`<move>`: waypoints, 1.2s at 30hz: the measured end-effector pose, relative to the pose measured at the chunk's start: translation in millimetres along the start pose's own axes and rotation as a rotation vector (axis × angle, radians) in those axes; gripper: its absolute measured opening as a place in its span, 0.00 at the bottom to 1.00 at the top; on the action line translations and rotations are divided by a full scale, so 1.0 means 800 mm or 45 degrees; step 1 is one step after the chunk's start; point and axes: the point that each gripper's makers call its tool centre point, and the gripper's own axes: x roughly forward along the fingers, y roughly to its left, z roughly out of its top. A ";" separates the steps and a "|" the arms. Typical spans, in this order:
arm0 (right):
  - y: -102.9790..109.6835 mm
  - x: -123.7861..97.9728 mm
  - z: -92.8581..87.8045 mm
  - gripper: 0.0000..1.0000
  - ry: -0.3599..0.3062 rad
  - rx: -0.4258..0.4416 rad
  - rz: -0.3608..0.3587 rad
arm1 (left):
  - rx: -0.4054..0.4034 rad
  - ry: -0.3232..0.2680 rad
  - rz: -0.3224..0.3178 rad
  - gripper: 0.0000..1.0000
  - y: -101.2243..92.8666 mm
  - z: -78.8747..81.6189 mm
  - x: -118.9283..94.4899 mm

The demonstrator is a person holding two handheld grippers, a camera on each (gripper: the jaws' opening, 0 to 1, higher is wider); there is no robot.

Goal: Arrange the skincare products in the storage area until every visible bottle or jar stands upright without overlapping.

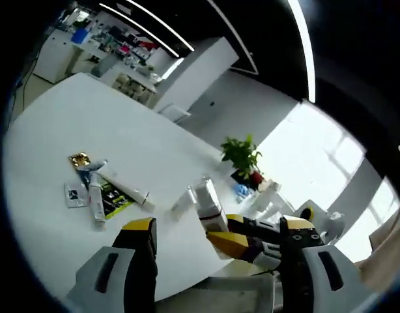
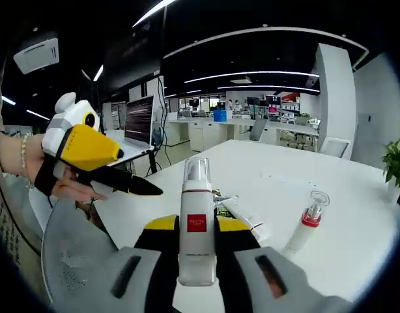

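Observation:
My right gripper (image 2: 197,227) is shut on a white pump bottle (image 2: 197,195) with a red label and holds it upright above the white table (image 2: 356,195). In the left gripper view the same bottle (image 1: 205,199) sits in the right gripper (image 1: 213,225), which reaches in from the right. My left gripper (image 1: 218,227) is open with nothing between its jaws. A hand holds the left gripper (image 2: 138,188) at the left of the right gripper view. A slim bottle (image 2: 307,225) with a red collar and clear cap lies to the right on the table. Tubes and sachets (image 1: 99,189) lie loose in a pile.
A potted plant (image 1: 242,156) stands at the table's far edge. A grey chair seat (image 2: 70,261) is below the table edge near me. Desks and shelves (image 2: 252,124) fill the room behind. Bare tabletop (image 1: 89,117) stretches beyond the pile.

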 end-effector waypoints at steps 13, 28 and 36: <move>0.006 -0.032 0.038 0.20 -0.091 -0.074 -0.040 | -0.133 -0.042 -0.146 0.44 -0.035 0.004 0.029; -0.002 -0.043 0.037 0.20 -0.080 -0.087 -0.069 | -0.051 -0.039 -0.206 0.17 -0.064 0.004 0.047; 0.002 -0.064 0.040 0.23 -0.122 0.007 0.112 | 0.434 0.135 -0.332 0.16 -0.102 -0.003 0.049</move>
